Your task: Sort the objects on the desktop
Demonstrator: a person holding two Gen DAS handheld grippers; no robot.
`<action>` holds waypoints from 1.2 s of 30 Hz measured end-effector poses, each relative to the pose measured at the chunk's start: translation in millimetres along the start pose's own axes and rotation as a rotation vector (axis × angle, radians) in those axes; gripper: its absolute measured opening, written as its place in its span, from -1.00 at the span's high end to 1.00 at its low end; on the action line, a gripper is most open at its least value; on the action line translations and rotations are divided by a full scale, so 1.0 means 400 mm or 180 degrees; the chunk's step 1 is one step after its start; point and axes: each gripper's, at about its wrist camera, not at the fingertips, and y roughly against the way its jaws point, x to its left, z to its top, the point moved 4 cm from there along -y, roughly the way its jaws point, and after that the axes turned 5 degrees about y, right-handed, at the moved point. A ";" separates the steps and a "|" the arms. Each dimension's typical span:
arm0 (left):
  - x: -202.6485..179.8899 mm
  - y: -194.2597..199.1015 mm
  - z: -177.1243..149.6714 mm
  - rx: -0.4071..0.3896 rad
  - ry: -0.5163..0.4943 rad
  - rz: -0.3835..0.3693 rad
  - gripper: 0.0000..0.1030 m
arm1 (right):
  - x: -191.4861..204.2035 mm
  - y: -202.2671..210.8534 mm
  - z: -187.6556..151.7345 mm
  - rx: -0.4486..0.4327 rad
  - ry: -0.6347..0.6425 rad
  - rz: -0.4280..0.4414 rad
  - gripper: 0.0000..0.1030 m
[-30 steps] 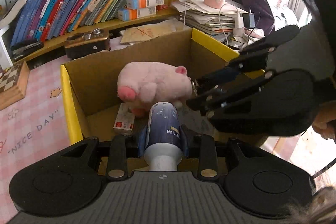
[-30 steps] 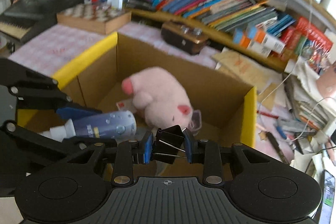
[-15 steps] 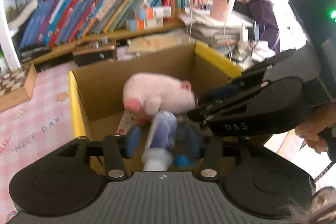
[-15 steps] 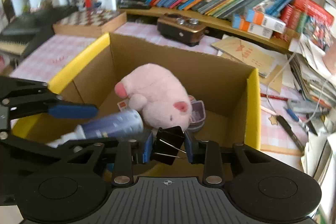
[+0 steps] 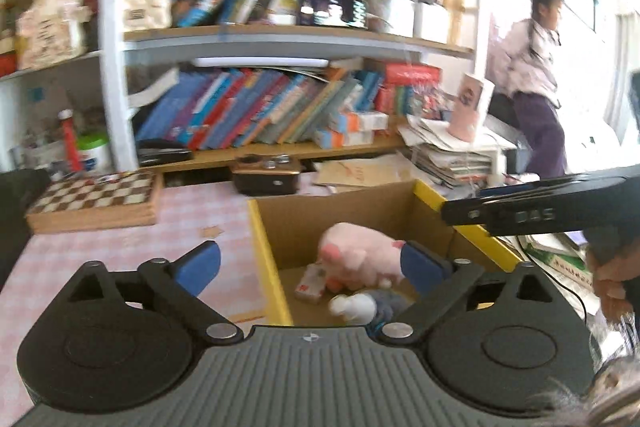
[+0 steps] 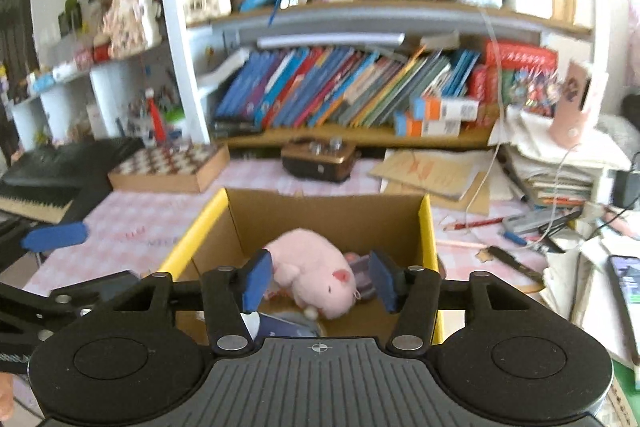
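Hovering above a cardboard box [image 5: 352, 211] with yellow-edged flaps, the left gripper [image 5: 310, 263] points forward and a little downward over the pink checked tablecloth [image 5: 120, 247], its two blue-padded jaws just spread wide with nothing between them; the right gripper [image 6: 320, 277] hangs over the same box [image 6: 320, 211] from the near side, tilted down, its jaws just parted about halfway and likewise released, gripping nothing; in the left wrist view the right gripper's dark linkage crosses the picture's right edge, and part of the hand [image 5: 612, 275] that carries it shows below; inside the box lie one pink plush pig [image 6: 316, 277] on its side, one blue bottle with a white cap [image 5: 360, 305] at the near wall, and one small red-and-white carton [image 5: 310, 281] by the pig's snout; something purplish sits behind the pig, too hidden to name; the binder clip cannot be made out in either view; beyond the box stand one wooden chessboard [image 6: 168, 163], one brown radio-like case [image 6: 320, 159] and two shelves crowded with leaning books [image 6: 332, 91]; one pencil [image 6: 476, 225] lies on the cloth to the right of the box; one person [image 5: 536, 83] stands in the background at the far right of the left wrist view.
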 end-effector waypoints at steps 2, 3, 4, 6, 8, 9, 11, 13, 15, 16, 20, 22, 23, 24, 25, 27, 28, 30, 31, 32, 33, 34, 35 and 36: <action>0.027 0.031 -0.009 -0.0014 0.0076 0.0118 -0.94 | 0.010 0.024 -0.009 -0.0075 -0.0020 -0.0056 -0.14; 0.042 0.046 -0.016 -0.0020 0.0106 0.0188 -0.94 | 0.016 0.034 -0.016 -0.0102 -0.0035 -0.0083 -0.14; 0.057 0.062 -0.024 -0.0024 0.0136 0.0266 -0.95 | 0.021 0.042 -0.024 -0.0117 -0.0056 -0.0109 -0.16; 0.084 0.093 -0.042 -0.0021 0.0193 0.0418 -1.00 | 0.034 0.056 -0.044 -0.0128 -0.0110 -0.0145 -0.21; 0.112 0.125 -0.064 -0.0023 0.0260 0.0570 -1.00 | 0.051 0.070 -0.066 -0.0114 -0.0145 -0.0182 -0.36; 0.122 0.137 -0.072 -0.0019 0.0283 0.0624 -1.00 | 0.062 0.075 -0.079 -0.0087 -0.0155 -0.0200 -0.41; 0.143 0.162 -0.095 -0.0006 0.0269 0.0746 -1.00 | 0.085 0.087 -0.107 -0.0039 -0.0157 -0.0232 -0.57; 0.155 0.183 -0.121 0.0027 0.0208 0.0915 -1.00 | 0.107 0.098 -0.131 -0.0008 -0.0145 -0.0277 -0.67; 0.159 0.197 -0.144 0.0082 0.0144 0.0999 -1.00 | 0.130 0.112 -0.153 -0.0009 -0.0112 -0.0343 -0.73; 0.159 0.205 -0.157 0.0108 0.0110 0.1025 -1.00 | 0.141 0.120 -0.165 -0.0014 -0.0096 -0.0388 -0.79; 0.149 0.230 -0.190 0.0176 0.0068 0.1043 -1.00 | 0.171 0.143 -0.208 -0.0030 -0.0114 -0.0562 -0.87; 0.140 0.246 -0.204 0.0179 0.0072 0.1004 -1.00 | 0.183 0.148 -0.232 0.0024 -0.0126 -0.0603 -0.89; 0.137 0.254 -0.212 0.0184 0.0069 0.0996 -1.00 | 0.190 0.149 -0.242 0.0076 -0.0127 -0.0608 -0.90; 0.134 0.261 -0.218 0.0193 0.0058 0.0998 -1.00 | 0.197 0.150 -0.249 0.0115 -0.0129 -0.0600 -0.91; 0.132 0.266 -0.224 0.0203 0.0043 0.1016 -1.00 | 0.203 0.150 -0.254 0.0159 -0.0126 -0.0584 -0.92; 0.129 0.272 -0.231 0.0232 0.0033 0.1032 -1.00 | 0.208 0.154 -0.258 0.0187 -0.0151 -0.0600 -0.92; 0.130 0.275 -0.234 0.0240 0.0035 0.1033 -1.00 | 0.210 0.156 -0.258 0.0197 -0.0170 -0.0607 -0.93; 0.133 0.280 -0.237 0.0263 0.0055 0.1051 -1.00 | 0.214 0.159 -0.264 0.0207 -0.0203 -0.0621 -0.94; 0.136 0.282 -0.240 0.0283 0.0071 0.1055 -1.00 | 0.217 0.160 -0.268 0.0221 -0.0211 -0.0624 -0.94; 0.140 0.283 -0.243 0.0306 0.0089 0.1064 -1.00 | 0.220 0.160 -0.270 0.0241 -0.0214 -0.0621 -0.94; 0.143 0.283 -0.246 0.0334 0.0108 0.1072 -1.00 | 0.223 0.161 -0.273 0.0260 -0.0213 -0.0613 -0.94; 0.147 0.284 -0.249 0.0363 0.0128 0.1081 -1.00 | 0.227 0.161 -0.275 0.0277 -0.0210 -0.0602 -0.94; 0.151 0.285 -0.250 0.0377 0.0149 0.1094 -1.00 | 0.230 0.161 -0.277 0.0291 -0.0204 -0.0587 -0.94; 0.155 0.288 -0.252 0.0378 0.0163 0.1099 -1.00 | 0.234 0.161 -0.277 0.0302 -0.0193 -0.0567 -0.94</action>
